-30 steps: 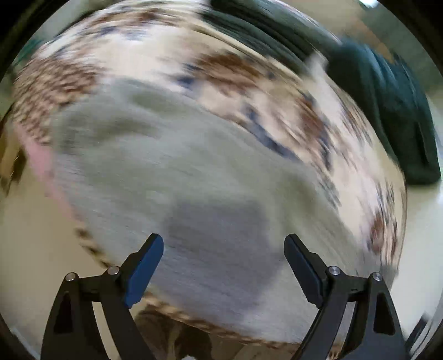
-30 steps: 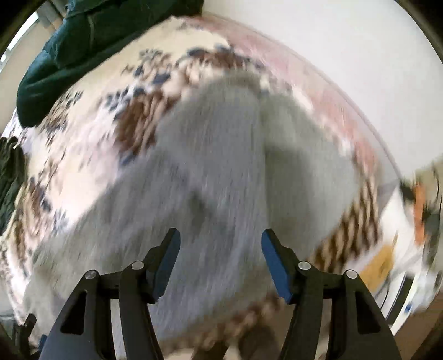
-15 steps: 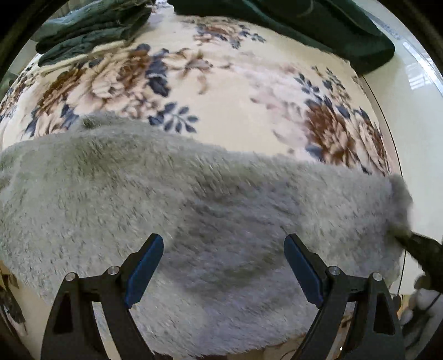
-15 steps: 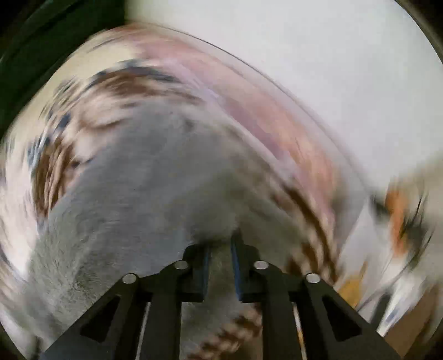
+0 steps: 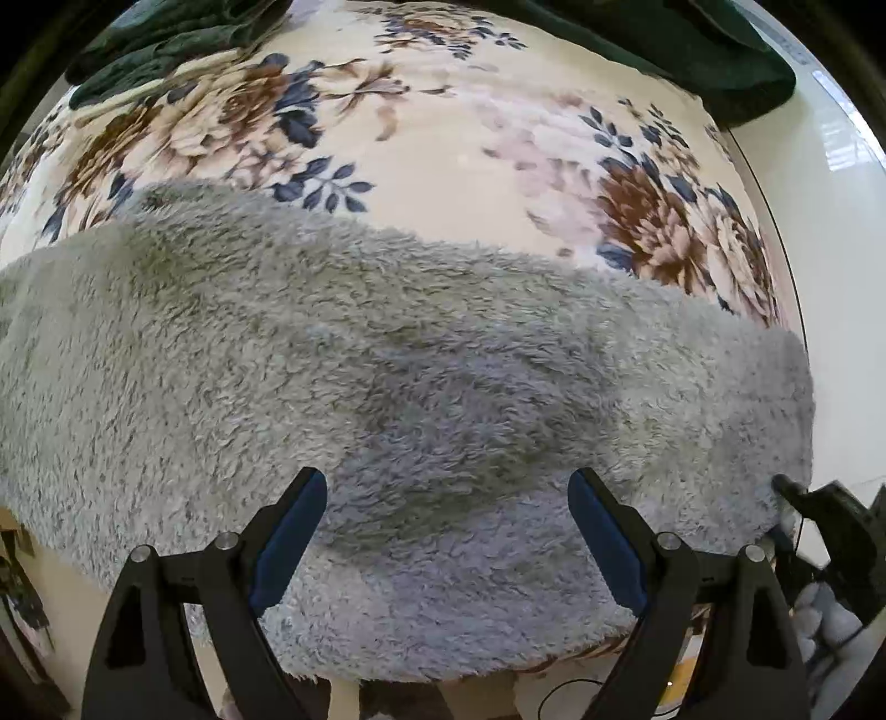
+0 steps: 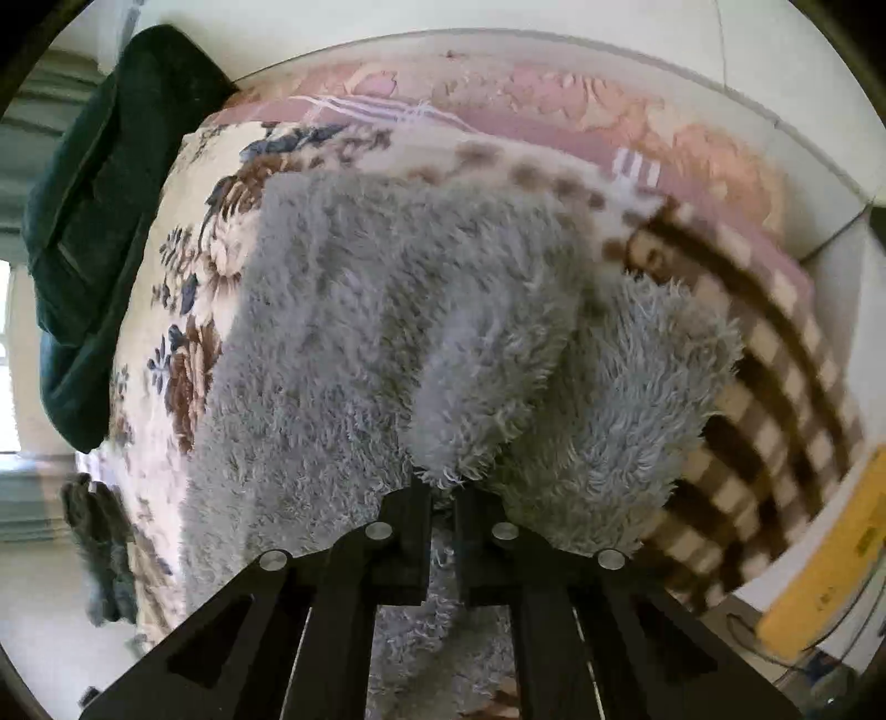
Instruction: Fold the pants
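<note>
The fluffy grey pants (image 5: 421,387) lie spread across a floral blanket (image 5: 454,155) on a bed. My left gripper (image 5: 446,531) is open and hovers just above the grey fabric, holding nothing. My right gripper (image 6: 443,493) is shut on an edge of the grey pants (image 6: 387,332) and lifts it into a raised fold. The right gripper's tip also shows in the left wrist view (image 5: 797,493) at the far right end of the pants.
Dark green garments (image 5: 692,50) lie at the blanket's far edge, and another dark pile (image 5: 166,39) at the far left. In the right wrist view a green garment (image 6: 99,221) lies left, a checked brown cover (image 6: 775,399) and yellow object (image 6: 830,543) right.
My right gripper closed on the edge of the pants and lifted it. My left gripper swung over the pants and stayed open.
</note>
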`<state>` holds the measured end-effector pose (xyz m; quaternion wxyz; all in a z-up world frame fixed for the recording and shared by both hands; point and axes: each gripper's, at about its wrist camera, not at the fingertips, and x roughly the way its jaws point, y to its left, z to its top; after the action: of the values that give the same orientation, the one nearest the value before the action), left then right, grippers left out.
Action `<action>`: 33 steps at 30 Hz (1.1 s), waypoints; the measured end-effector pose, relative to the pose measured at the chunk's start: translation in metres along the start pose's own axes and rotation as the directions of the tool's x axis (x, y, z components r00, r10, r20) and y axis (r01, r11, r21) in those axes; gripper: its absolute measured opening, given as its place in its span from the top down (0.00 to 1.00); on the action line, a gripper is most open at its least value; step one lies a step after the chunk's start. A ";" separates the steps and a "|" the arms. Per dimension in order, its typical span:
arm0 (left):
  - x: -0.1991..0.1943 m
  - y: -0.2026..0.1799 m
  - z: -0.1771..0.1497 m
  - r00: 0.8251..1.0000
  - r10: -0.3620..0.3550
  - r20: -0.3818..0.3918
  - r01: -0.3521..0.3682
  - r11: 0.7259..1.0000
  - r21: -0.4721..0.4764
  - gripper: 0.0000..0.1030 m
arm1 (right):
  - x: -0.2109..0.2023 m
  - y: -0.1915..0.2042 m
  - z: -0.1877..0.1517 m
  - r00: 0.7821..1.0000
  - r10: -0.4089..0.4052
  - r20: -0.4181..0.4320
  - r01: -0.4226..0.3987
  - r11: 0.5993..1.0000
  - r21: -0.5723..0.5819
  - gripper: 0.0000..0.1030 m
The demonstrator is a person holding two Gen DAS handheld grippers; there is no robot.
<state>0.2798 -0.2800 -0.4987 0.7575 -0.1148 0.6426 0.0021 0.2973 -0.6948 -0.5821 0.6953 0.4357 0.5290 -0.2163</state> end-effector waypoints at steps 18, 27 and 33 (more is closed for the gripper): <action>0.008 0.005 -0.021 0.999 -0.023 -0.043 0.023 1.000 -0.004 0.14 | -0.067 -0.061 -0.003 0.998 -0.055 0.036 0.049 0.990 0.132 0.63; 0.028 -0.070 0.009 0.998 -0.065 0.004 0.064 0.991 0.120 0.14 | -0.058 -0.054 0.036 0.981 -0.083 0.177 0.073 0.995 0.062 0.95; 0.064 -0.096 0.019 1.000 -0.018 -0.024 0.023 0.977 0.211 0.14 | -0.053 -0.073 0.041 0.993 0.010 0.119 -0.019 0.997 0.073 0.47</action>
<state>0.3239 -0.3797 -0.5422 0.7585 -0.0405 0.6461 -0.0750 0.2455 -0.7760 -0.5584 0.7104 0.4515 0.4753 -0.2560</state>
